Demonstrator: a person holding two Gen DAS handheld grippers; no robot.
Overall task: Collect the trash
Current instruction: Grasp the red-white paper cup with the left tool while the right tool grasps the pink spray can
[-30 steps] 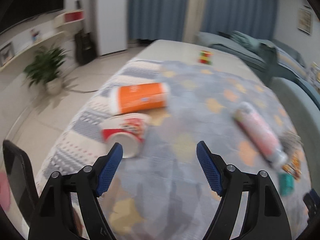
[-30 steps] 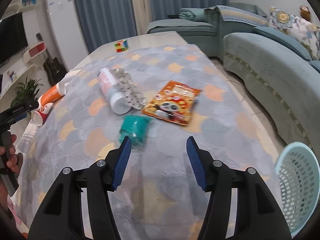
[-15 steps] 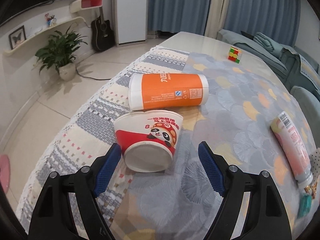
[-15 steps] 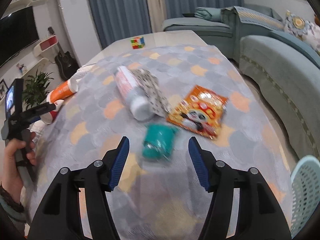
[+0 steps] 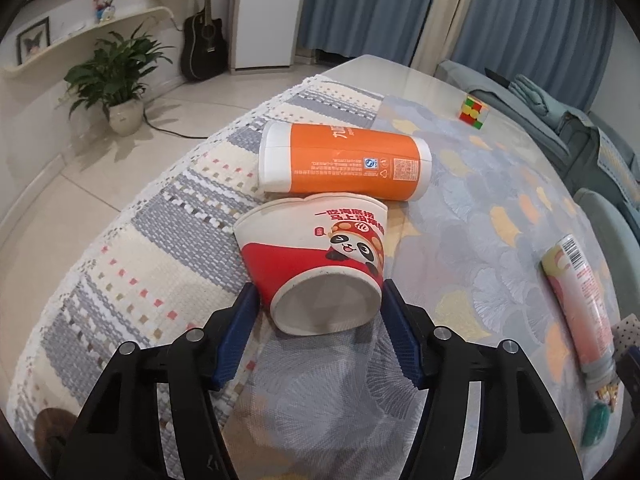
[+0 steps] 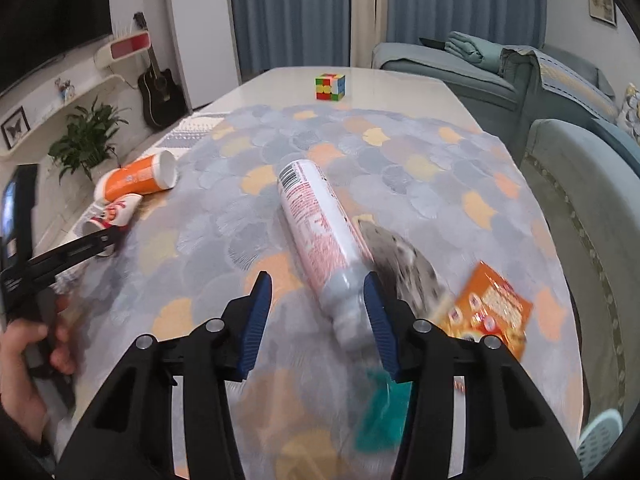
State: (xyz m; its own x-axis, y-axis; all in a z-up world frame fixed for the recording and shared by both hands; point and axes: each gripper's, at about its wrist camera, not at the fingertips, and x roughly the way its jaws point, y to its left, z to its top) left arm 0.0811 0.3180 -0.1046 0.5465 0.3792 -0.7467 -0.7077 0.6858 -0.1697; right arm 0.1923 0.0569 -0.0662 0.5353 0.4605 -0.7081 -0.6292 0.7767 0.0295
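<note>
Left gripper [image 5: 316,304], jaws wide, straddles the tipped cup [image 5: 316,264] beside the orange can [image 5: 344,162], ready to close.

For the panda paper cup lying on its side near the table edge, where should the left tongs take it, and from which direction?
Grip the cup across its narrow base end, coming in from the base side along its axis. It lies on its side, base toward the left tongs, whose open pads already flank the base. Its rim end lies against the orange canister, so that side is blocked.
</note>
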